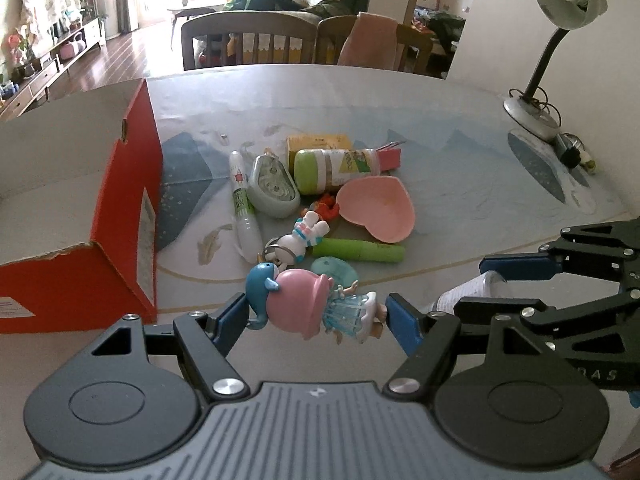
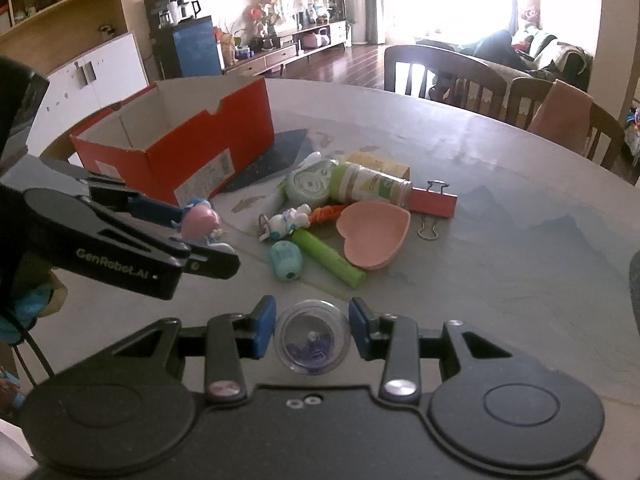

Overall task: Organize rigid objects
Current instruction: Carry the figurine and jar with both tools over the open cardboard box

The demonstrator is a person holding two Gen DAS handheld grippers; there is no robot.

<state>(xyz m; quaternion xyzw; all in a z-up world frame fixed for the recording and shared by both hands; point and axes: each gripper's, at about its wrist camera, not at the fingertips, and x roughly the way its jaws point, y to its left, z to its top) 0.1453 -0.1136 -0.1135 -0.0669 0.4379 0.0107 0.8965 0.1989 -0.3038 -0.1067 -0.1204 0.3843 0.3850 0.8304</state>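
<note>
I am holding a doll figurine (image 1: 316, 308) in my left gripper (image 1: 316, 314) and a clear round container (image 2: 312, 338) in my right gripper (image 2: 312, 334), judging the red box (image 2: 180, 156) ahead-left comes next.

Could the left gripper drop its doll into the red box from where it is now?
Probably yes. The left gripper holds the doll off the table, and the red box sits close on its left with its top open. Nothing stands between them.
</note>
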